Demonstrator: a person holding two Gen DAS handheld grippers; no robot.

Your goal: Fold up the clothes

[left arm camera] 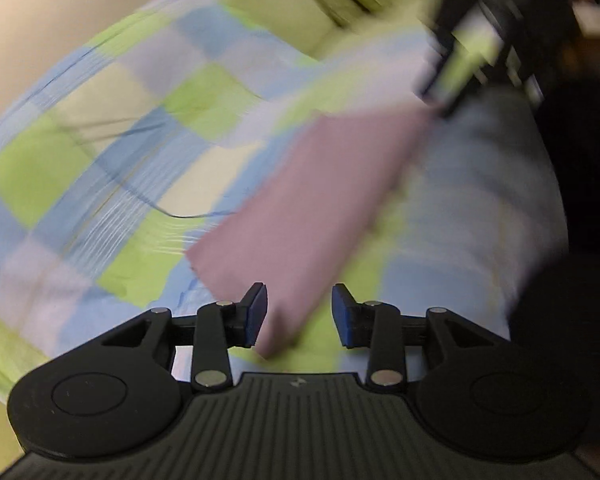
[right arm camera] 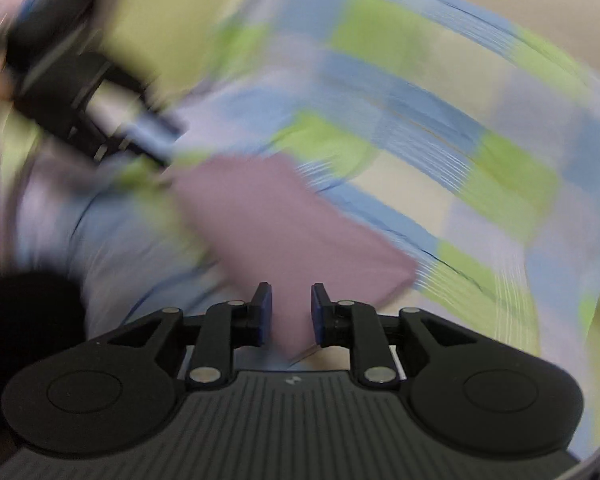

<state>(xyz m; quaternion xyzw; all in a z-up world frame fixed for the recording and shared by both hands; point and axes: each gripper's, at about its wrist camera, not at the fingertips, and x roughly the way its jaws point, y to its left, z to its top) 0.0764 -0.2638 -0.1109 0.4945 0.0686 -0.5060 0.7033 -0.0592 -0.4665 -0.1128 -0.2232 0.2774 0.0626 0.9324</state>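
Both grippers, left (left arm camera: 299, 314) and right (right arm camera: 291, 314), sit unclamped over the mauve cloth (left arm camera: 308, 208) (blurry frames). Folded cloth could flop open on the checked sheet (left arm camera: 100, 140).

Motion blur smears the checked bedcover (left arm camera: 112, 128) everywhere. At eleven o'clock in the right wrist view, the left gripper (right arm camera: 156, 140) is an unreadable dark streak.

Two wrist cameras look forward and downward, close over a checked bedcover (left arm camera: 100, 152). Both views share one mauve cloth (right arm camera: 284, 224).
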